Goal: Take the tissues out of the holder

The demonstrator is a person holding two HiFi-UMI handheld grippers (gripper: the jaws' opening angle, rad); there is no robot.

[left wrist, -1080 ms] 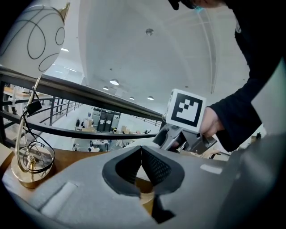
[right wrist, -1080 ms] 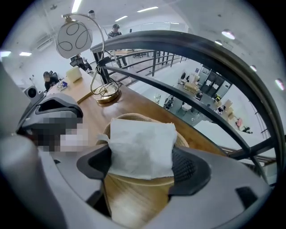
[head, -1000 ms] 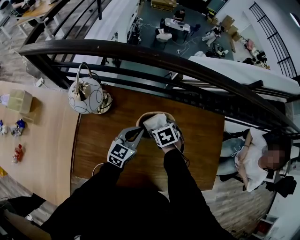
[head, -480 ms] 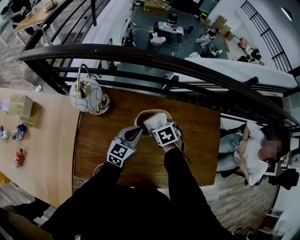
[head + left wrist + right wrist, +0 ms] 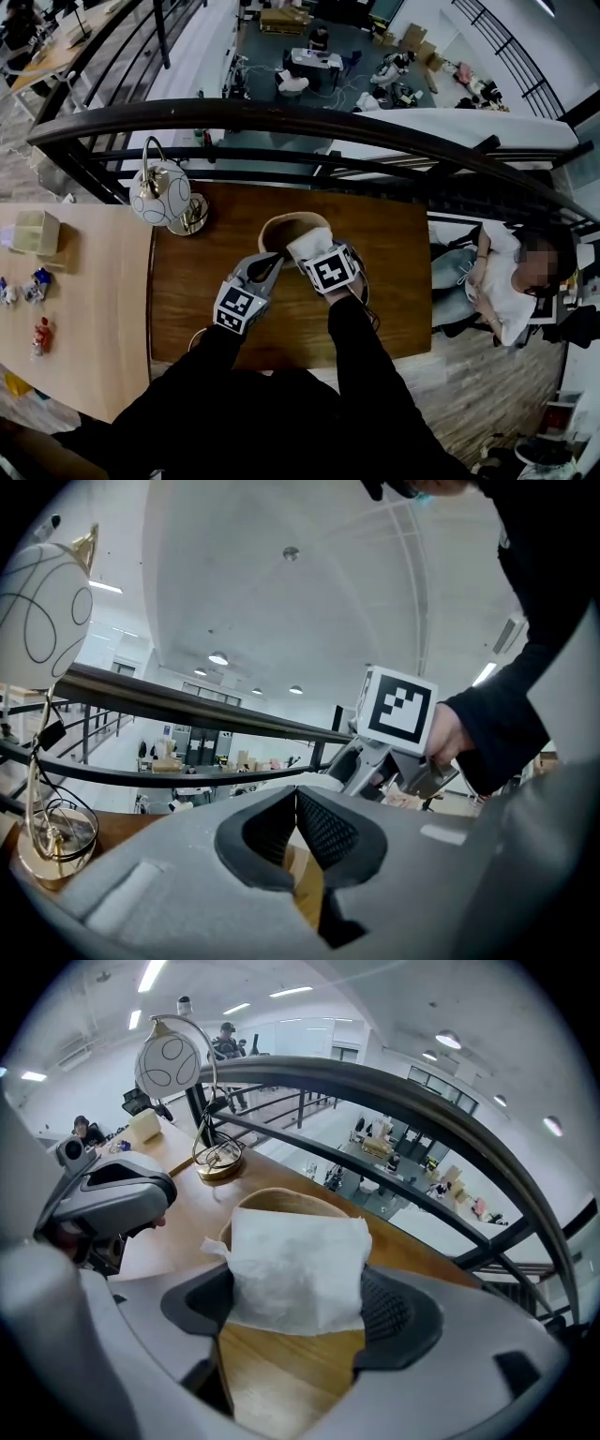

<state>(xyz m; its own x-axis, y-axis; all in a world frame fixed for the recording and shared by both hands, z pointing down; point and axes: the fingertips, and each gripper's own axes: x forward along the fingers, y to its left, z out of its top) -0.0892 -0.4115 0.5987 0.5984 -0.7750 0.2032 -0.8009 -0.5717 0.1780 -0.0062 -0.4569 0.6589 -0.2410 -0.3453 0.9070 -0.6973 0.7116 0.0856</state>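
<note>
Tissues (image 5: 295, 1269), a white folded stack, sit clamped in my right gripper (image 5: 300, 1307), over the near edge of the holder (image 5: 278, 228). Working down by size: dark wood table (image 5: 398, 281) set against a black curved railing (image 5: 281, 114), with an open lower floor visible beyond it. A light wood desk (image 5: 89, 281) butts the table's left side and has small items scattered on it. A person (image 5: 502, 281) is seated off the table's right edge. Lamp (image 5: 159, 192) with a round white shade on a brass base stands at the table's far left corner, well apart from the holder. The holder is pale wood, arch-shaped, about mid-table. My left gripper (image 5: 296, 803) lies just beside the holder's left rim, pads closed on each other at the tips with nothing seen between them; I cannot tell if it touches the rim. Right gripper points steeply down, its pads pressed on either side of the stack. The stack's lower edge hangs free over pale wood, top edge level with the holder's arch behind it. One corner of the tissues sticks out ragged on the left.
</note>
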